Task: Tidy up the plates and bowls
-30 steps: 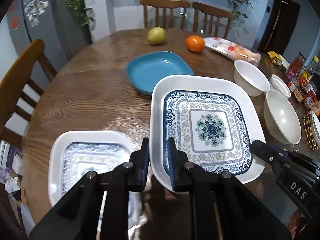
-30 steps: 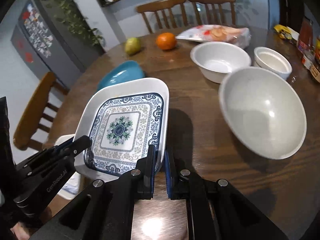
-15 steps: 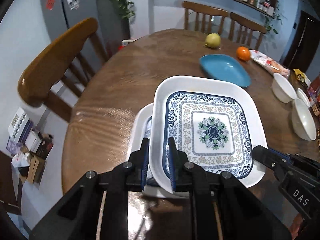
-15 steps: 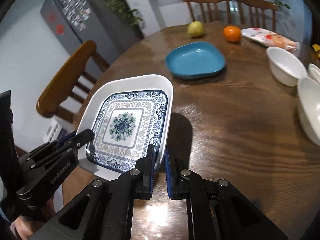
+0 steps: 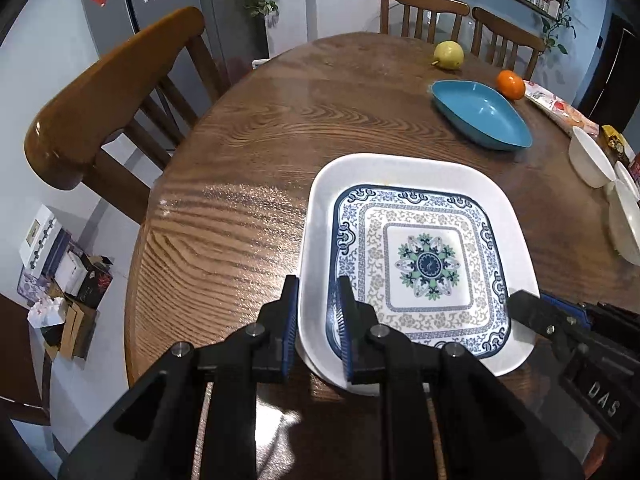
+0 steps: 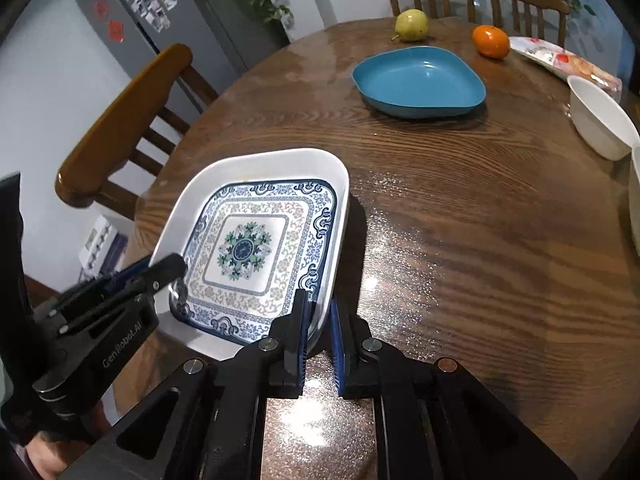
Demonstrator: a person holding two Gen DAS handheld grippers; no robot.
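Note:
A square white plate with a blue floral pattern (image 5: 424,264) (image 6: 256,248) sits low over the near left part of the wooden table (image 5: 248,184). My left gripper (image 5: 316,284) (image 6: 176,276) is shut on its left near rim. My right gripper (image 6: 318,300) (image 5: 520,300) is shut on its right near rim. A white sliver of a second plate (image 5: 316,368) peeks out beneath the near left corner; the rest of it is hidden. Farther back lies a blue plate (image 5: 480,116) (image 6: 420,80). White bowls (image 5: 590,156) (image 6: 600,120) stand at the right.
A pear (image 5: 449,55), an orange (image 5: 511,85) and a snack bag (image 5: 560,108) lie at the table's far side. A larger white bowl (image 5: 626,224) is at the right edge. A wooden chair (image 5: 112,92) stands at the left, and two more stand behind the table.
Both grippers carried the patterned plate leftwards and down over the second patterned plate, which is now almost wholly covered. The bowls have slid to the right edge of both views.

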